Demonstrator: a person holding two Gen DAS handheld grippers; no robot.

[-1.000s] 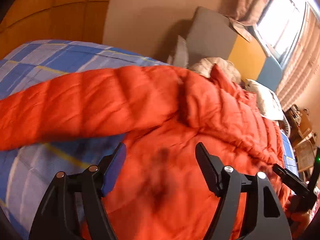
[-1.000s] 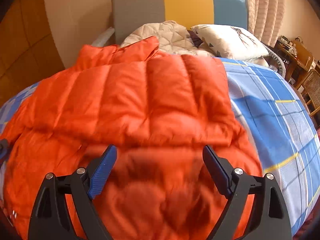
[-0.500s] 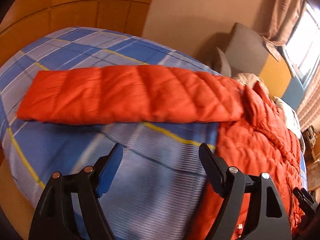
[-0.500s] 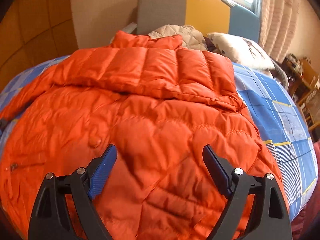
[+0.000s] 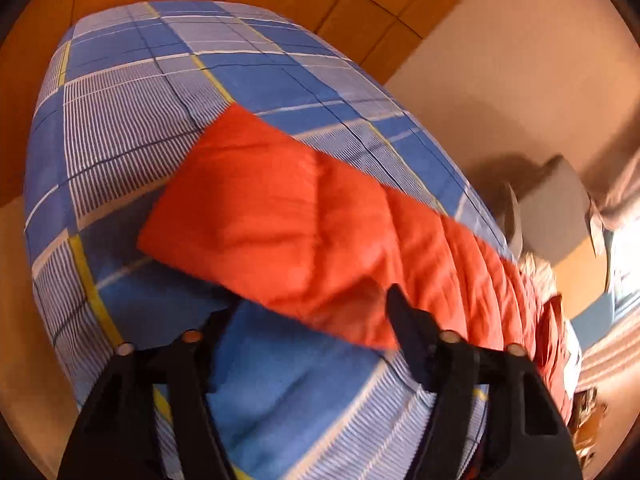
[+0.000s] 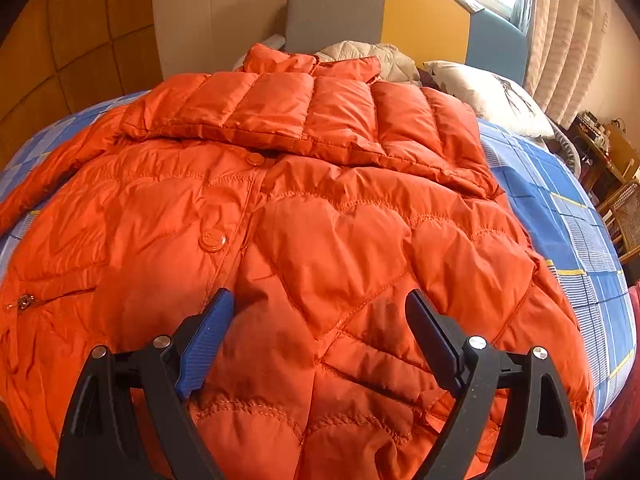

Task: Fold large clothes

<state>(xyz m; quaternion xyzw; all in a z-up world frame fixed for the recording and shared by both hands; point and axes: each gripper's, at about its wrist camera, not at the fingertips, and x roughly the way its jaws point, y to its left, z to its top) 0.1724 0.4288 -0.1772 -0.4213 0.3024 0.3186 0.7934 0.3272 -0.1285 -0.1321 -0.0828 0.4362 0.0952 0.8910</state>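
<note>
Right wrist: right gripper (image 6: 316,320) spread over orange jacket (image 6: 304,216) | left gripper (image 5: 308,312) spread, beside sleeve (image 5: 280,232) on bed (image 5: 160,100)

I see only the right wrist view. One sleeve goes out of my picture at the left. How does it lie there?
Observer: The sleeve lies straight and flat on the bed, not folded in.
Operator: Does the left gripper hold it?
Observer: No. The left gripper is open, at the sleeve's near edge, close to the cuff.
Operator: Does the cuff hang over the side of the bed?
Observer: No. The cuff rests on the bed, with bare bed beyond it.
</note>
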